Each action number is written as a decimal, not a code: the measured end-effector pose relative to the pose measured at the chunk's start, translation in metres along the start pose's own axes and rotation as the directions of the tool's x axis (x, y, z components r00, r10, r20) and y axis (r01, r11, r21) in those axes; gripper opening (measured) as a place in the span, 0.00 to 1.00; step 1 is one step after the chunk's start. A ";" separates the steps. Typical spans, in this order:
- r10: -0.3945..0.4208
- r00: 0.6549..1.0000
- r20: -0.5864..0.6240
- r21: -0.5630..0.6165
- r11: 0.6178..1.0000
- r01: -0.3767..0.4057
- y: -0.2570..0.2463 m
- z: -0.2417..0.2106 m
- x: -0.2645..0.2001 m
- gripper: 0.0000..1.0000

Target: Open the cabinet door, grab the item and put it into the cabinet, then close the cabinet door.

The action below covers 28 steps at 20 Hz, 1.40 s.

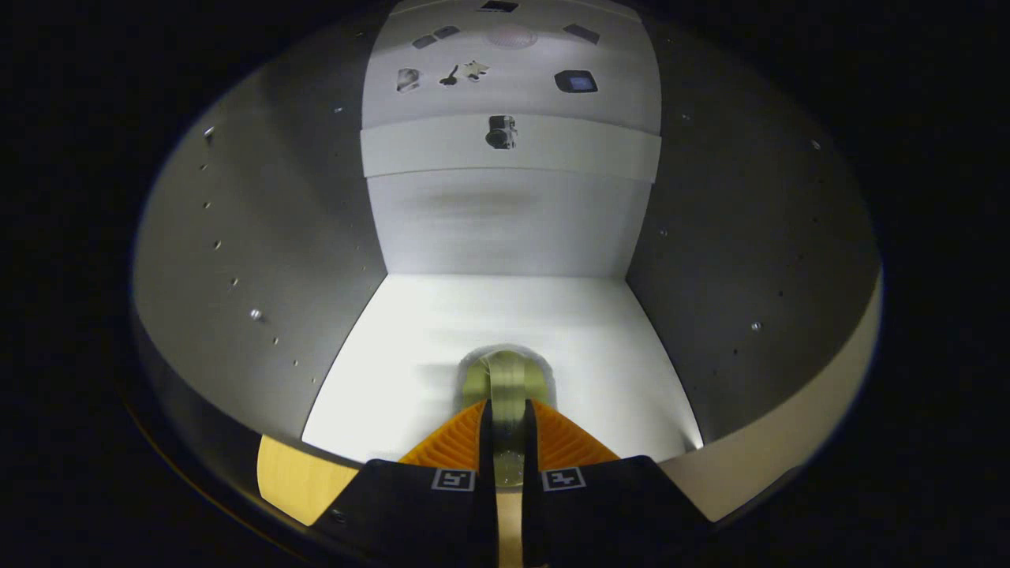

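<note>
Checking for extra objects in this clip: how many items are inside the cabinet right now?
1: a greenish item clamped between the fingers of the gripper, over the front of the cabinet floor. Its lower part is hidden by the fingers, and anything behind it could be hidden too.

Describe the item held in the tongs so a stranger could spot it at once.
Look into the open cabinet, with grey side walls and a bright white floor. Low over that floor, the tongs are shut on the item. It is a small, rounded, yellowish-green object, the only coloured thing against the white floor.
</note>
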<state>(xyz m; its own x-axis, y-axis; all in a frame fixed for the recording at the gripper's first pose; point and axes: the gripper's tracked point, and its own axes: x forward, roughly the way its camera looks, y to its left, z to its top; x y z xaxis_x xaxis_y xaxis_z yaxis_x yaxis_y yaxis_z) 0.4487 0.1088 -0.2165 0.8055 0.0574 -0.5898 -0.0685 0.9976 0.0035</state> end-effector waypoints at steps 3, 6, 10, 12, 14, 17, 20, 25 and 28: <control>-0.004 1.000 -0.007 0.014 1.000 0.004 0.000 0.014 0.022 0.15; -0.006 1.000 -0.016 0.040 0.999 0.006 0.002 0.017 0.031 0.17; -0.017 1.000 0.005 0.038 0.999 0.016 0.004 0.020 0.025 0.38; -0.021 0.998 0.052 0.042 0.999 0.019 0.003 0.027 0.015 0.62; -0.020 0.996 0.092 0.059 0.998 0.014 0.003 0.033 -0.002 0.87; -0.022 0.983 0.184 0.069 0.998 0.009 0.002 0.045 -0.040 0.97; -0.042 0.943 0.330 0.068 0.997 0.020 0.001 0.066 -0.101 0.97; -0.114 0.819 0.563 0.074 0.993 0.087 -0.007 0.097 -0.217 0.97; -0.143 0.755 0.640 0.106 0.990 0.098 -0.008 0.097 -0.279 0.97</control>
<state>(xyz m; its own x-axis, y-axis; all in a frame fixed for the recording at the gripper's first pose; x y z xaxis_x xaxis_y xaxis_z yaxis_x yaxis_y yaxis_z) 0.2820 0.0883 0.0264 0.9946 -0.0755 0.0707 0.0735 0.9968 0.0314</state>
